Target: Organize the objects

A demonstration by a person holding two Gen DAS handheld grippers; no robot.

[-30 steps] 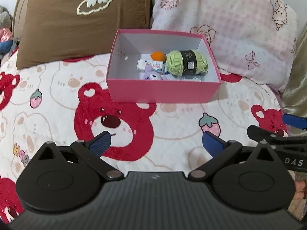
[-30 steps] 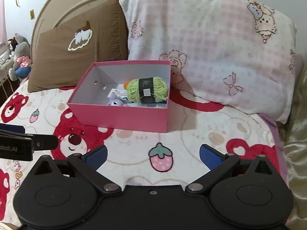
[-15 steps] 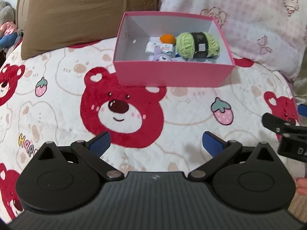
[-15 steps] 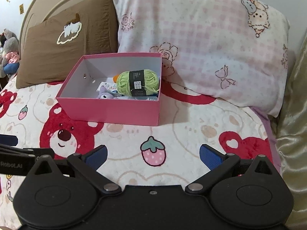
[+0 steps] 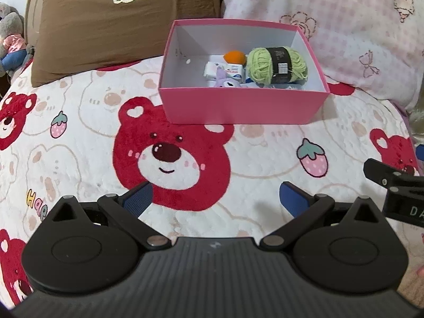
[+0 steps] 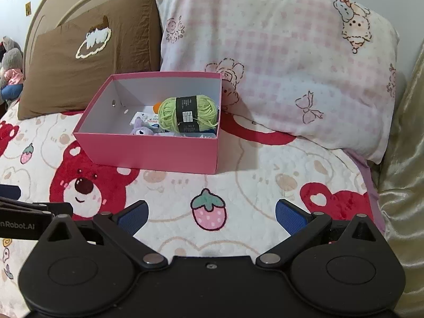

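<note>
There was one pink box (image 5: pixel 242 106) on the bear blanket (image 5: pixel 79 143), and it sat well ahead of both grippers, past the tips of their fingers. Inside the box lay one green ball of yarn (image 5: pixel 278 65) with a black paper band, one small orange ball (image 5: pixel 234 57), one purple soft toy (image 5: pixel 225 79), and what looked like one white packet (image 5: pixel 225 70), though part of it was hidden so there might have been more. The left gripper (image 5: pixel 216 198) had its two blue fingers (image 5: pixel 137 198) spread wide apart with nothing between them, and they hung over the big red bear face. From the left gripper, the box was straight ahead and a little toward its right finger. The right gripper (image 6: pixel 210 214) also had its two blue fingers (image 6: pixel 290 216) spread wide and held nothing, with a pink strawberry print just beyond the gap. From the right gripper, the box was ahead and off toward its left finger, and the yarn sat in the box corner nearest that gripper. Two pillows stood behind the box, one brown pillow (image 5: pixel 127 23) and one pink checked pillow (image 6: pixel 278 53).
</note>
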